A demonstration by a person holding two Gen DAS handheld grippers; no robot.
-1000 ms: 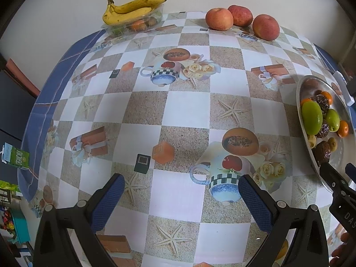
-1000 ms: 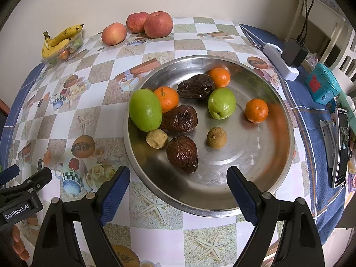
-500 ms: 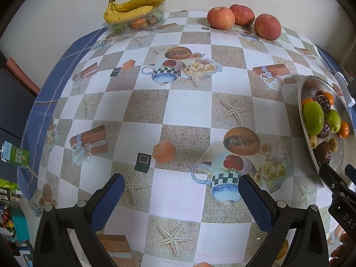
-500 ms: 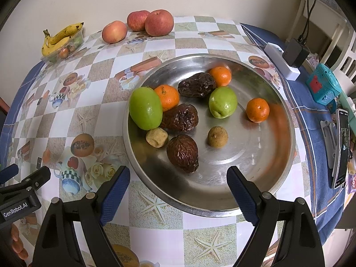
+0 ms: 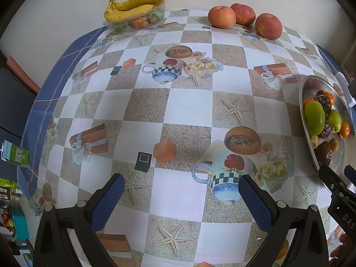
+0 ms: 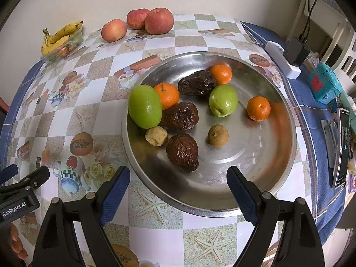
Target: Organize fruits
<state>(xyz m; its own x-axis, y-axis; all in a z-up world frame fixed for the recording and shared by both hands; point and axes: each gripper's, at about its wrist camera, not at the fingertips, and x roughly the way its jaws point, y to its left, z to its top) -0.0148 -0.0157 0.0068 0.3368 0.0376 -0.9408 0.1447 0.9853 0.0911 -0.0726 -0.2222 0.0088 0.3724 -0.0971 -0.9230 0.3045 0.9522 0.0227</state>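
Right wrist view showed the left gripper (image 6: pixel 13 184) at the near left edge, its spread unclear here; far left sat bananas (image 6: pixel 59 36) on a clear tray; 3 apples (image 6: pixel 159 20) lay far centre; the steel plate (image 6: pixel 262 178) held green fruits, oranges and wrinkled dates; the right gripper (image 6: pixel 178 191) hung released, empty, above its near rim.

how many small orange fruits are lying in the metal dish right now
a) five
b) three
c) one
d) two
b: the right wrist view shows three small orange fruits in the metal dish: one against the big green fruit, one at the far side, and one alone toward the right.
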